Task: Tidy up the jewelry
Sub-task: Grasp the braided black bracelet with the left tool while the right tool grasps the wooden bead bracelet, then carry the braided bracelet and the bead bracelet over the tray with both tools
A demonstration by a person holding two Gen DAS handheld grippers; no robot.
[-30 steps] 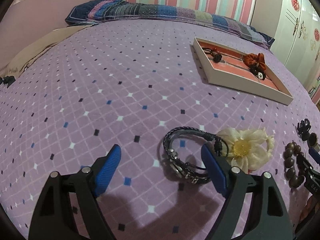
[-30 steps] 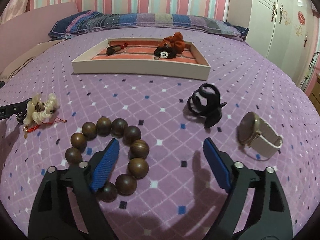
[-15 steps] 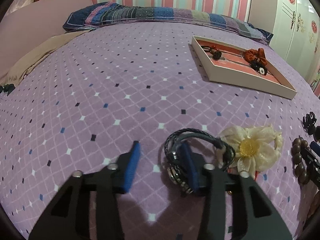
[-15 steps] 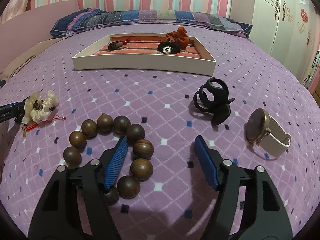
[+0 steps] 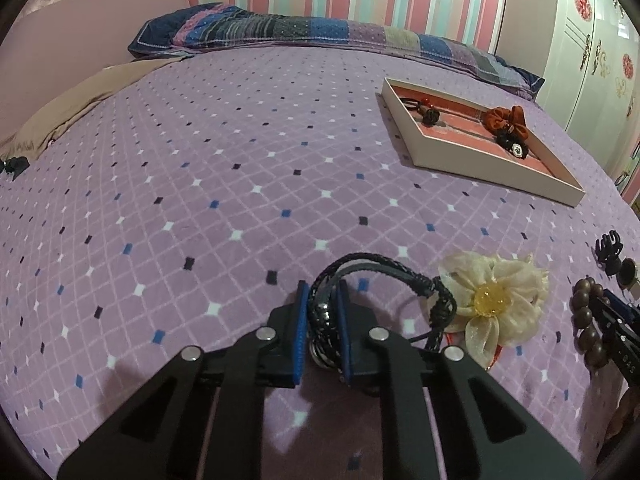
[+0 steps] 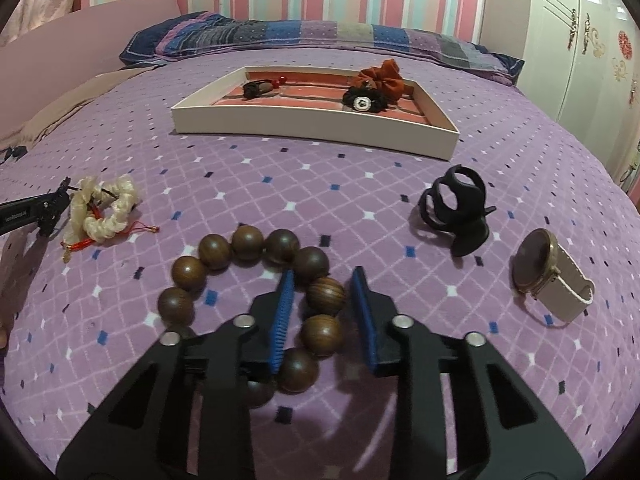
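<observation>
Presently the left tongs (image 5: pixel 323 312) are clamped on the near side of the black braided bracelet (image 5: pixel 384 276), whose loop rises clear ahead of the blue pads (image 5: pixel 301 334). Just right of it lies the cream fabric flower (image 5: pixel 494 304) on the purple bed (image 5: pixel 240 184).

The right tongs (image 6: pixel 322 300) stand partly apart, straddling one side of the wooden bead bracelet (image 6: pixel 256 276); one bead sits between the pads, and contact cannot be confirmed. The bracelet rests flat on the bed. To its right are a black claw clip (image 6: pixel 456 212) and a watch (image 6: pixel 548 276). Farther back sits the white tray (image 6: pixel 312 122), holding an orange scrunchie (image 6: pixel 380 76) and dark hair ties (image 6: pixel 256 88).
</observation>
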